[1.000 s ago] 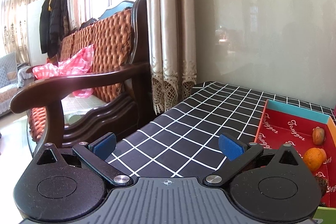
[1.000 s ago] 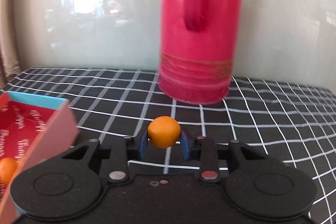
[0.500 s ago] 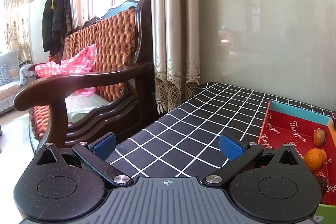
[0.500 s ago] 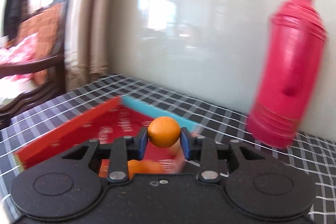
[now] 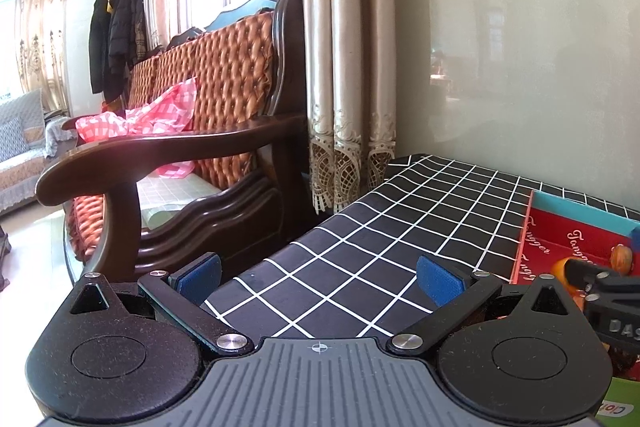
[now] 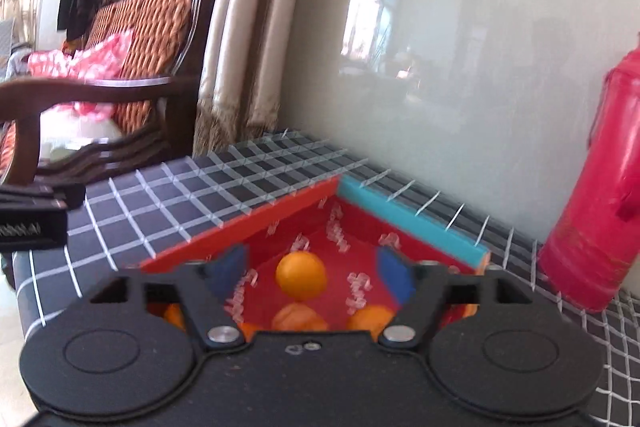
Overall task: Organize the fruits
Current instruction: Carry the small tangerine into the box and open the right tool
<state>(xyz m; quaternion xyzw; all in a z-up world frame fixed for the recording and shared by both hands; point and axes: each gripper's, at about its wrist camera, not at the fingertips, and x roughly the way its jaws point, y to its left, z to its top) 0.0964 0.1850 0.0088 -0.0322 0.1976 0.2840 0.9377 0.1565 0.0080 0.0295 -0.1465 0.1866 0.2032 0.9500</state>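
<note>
My right gripper (image 6: 311, 269) hangs over the red box (image 6: 248, 223), and its jaws are opening. A small orange (image 6: 301, 275) sits free between the blue pads, touching neither, over the box floor. More oranges (image 6: 298, 319) lie below it in the box, partly hidden by the gripper body. My left gripper (image 5: 319, 277) is open and empty above the checked tablecloth (image 5: 400, 227), left of the box (image 5: 560, 239). In the left wrist view one of the right gripper's fingers (image 5: 580, 269) covers part of an orange (image 5: 559, 264) beside a brown fruit (image 5: 621, 255).
A tall red flask (image 6: 592, 207) stands on the table right of the box, near the wall. A wooden armchair (image 5: 180, 155) with a pink checked cloth stands just past the table's left edge, beside curtains. A green packet corner (image 5: 618, 403) shows at lower right.
My right gripper swung left from in front of the red flask to above the red box, then its jaws parted and let go of the orange. The left gripper stayed put.
</note>
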